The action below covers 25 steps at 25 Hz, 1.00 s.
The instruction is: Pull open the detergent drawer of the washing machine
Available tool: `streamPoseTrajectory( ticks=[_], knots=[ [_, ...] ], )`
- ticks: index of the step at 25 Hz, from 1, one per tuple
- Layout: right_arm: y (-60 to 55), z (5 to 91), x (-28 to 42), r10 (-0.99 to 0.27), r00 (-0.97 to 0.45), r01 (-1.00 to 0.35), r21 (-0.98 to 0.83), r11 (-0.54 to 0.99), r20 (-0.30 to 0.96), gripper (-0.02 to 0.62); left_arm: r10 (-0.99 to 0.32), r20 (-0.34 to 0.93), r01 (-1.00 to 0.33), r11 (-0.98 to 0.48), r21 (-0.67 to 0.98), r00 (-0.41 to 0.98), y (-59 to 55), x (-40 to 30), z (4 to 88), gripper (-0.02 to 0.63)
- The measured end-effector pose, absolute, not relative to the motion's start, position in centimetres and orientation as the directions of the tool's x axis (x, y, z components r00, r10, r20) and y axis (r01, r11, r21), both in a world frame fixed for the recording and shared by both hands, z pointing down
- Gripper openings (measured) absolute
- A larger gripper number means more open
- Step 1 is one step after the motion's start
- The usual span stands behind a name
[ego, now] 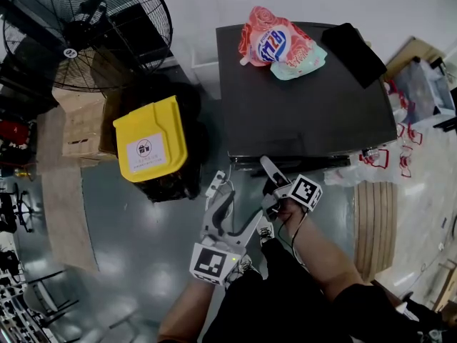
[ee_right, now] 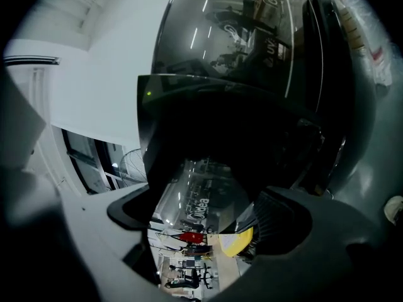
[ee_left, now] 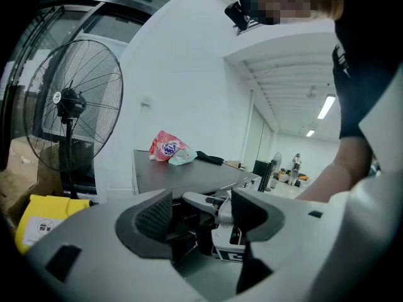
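Jaws on the right gripper [ee_right: 201,231] stand apart, close up at the shiny dark front [ee_right: 214,131] of the washing machine [ego: 300,106], just under the front edge of its top near the left corner, where I think the detergent drawer sits. Jaws on the left gripper [ee_left: 201,216] are apart too, holding nothing, lower down. I think the drawer is hard, slippery plastic that slides out light, so grab its lip and pull straight.

Matt dark washing machine [ego: 300,113] top — glossy plastic pouch [ego: 280,45].
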State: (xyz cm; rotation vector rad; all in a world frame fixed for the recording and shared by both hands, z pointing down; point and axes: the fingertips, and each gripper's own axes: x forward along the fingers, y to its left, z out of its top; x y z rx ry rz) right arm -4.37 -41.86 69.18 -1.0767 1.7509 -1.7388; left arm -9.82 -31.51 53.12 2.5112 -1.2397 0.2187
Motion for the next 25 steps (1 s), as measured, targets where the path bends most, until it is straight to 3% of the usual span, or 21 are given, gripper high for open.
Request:
streamPoseTrajectory(
  ticks=[13,19,25],
  knots=[
    [-40.9,68.8,-4.6,-0.779,-0.592,-0.206,-0.973,-0.106,0.210,0.482,-0.739,0.283,-0.791,-0.569,0.225,0.612,-30.1,-9.2,52.4,0.264],
    [-40.4,68.4,-4.6,-0.787,-0.600,-0.183,-0.982,-0.037,0.142,0.482,-0.739,0.285,-0.792,-0.569,0.222,0.610,-29.0,-9.2,52.5,0.265],
    [-38.6,68.7,-4.3,-0.786,-0.589,-0.199,-0.977,-0.081,0.186,0.482,-0.737,0.280,-0.789,-0.575,0.218,0.615,-27.7,-9.1,52.3,0.264]
  ],
)
